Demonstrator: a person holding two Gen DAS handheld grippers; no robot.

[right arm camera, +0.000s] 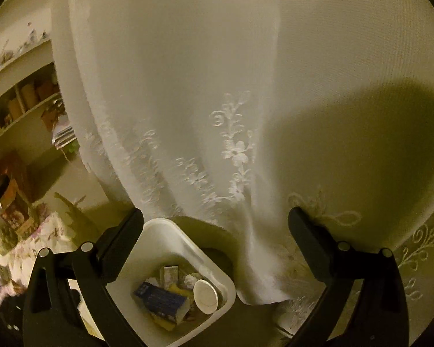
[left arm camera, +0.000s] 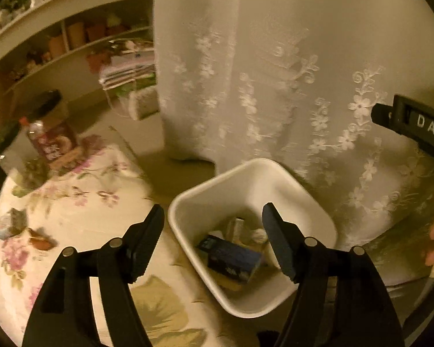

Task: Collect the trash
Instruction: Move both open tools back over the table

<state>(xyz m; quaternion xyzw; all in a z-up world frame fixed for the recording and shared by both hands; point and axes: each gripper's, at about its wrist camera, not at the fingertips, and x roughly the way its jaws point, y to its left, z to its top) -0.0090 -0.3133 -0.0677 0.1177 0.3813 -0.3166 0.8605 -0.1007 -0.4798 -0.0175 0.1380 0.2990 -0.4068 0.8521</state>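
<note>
Left gripper (left arm camera: pixel 213 240) fingers spread and empty over the white bin's (left arm camera: pixel 185 199) near rim, a dark blue box (left arm camera: pixel 231 257) down inside, right gripper (right arm camera: pixel 216 241) equally wide with nothing held, embroidered curtain (left arm camera: pixel 275 86) close behind, "DAS" on the black bar (left arm camera: pixel 419 127).

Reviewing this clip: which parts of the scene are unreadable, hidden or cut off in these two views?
- Jar label, left wrist view: blurred, text unreadable.
- Small items on the floral cloth, left wrist view: blurred, unidentifiable.
- Bin bottom, right wrist view: dark blue box and white disc cover what lies beneath.
- Shelf contents, right wrist view: curtain hides most.
- Right gripper, left wrist view: cut off by the edge.
</note>
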